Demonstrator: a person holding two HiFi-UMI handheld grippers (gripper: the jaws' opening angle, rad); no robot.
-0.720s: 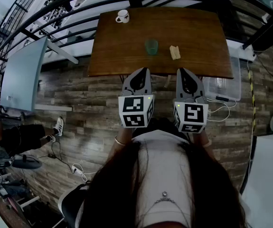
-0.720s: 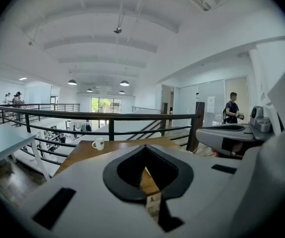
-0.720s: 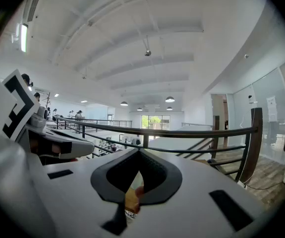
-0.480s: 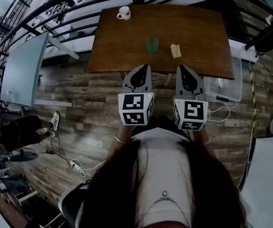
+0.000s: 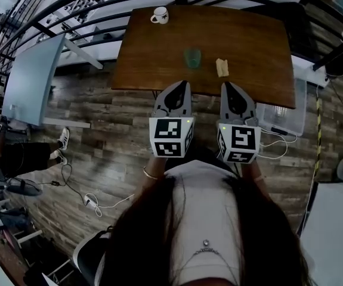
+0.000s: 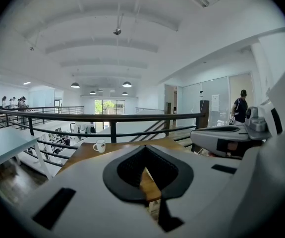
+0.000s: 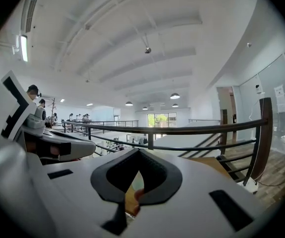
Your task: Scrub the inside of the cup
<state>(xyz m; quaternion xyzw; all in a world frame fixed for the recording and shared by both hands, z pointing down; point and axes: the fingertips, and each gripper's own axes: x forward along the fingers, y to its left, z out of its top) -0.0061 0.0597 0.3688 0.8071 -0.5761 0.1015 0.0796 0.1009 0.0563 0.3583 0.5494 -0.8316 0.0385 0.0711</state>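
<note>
1. Head view puts both tools at mid-frame, just below the table's near edge. The left gripper (image 5: 179,86) and the right gripper (image 5: 230,87) each have their jaws pressed together on nothing, and each gripper view shows the same.
2. Risks, from left to right:
   - The white ceramic mug (image 5: 158,15) at the table's upper-left corner could be taken for the wrong cup.
   - The translucent green cup (image 5: 191,58) at upper centre, well apart from both tools, is probably the one to scrub. It looks light, so it may slide or tip if it is not braced.
   - The small tan sponge block (image 5: 221,66) lies just to the right of the green cup. Both pairs of jaws must open before they can grasp anything, and a shallow pinch on soft foam could slip.
3. The brown wooden table (image 5: 255,46) looks smooth and is otherwise bare, so it probably gives the cup little grip.
4. The room, from left to right:
   - A pale blue-grey tabletop (image 5: 31,79) fills the left edge.
   - A plank-patterned wooden floor (image 5: 99,136) with loose white cables lies below it.
   - A black metal railing (image 6: 83,117) runs behind the table.
   - A clear plastic bin (image 5: 281,109) sits at the right, by the table's lower-right corner.
</note>
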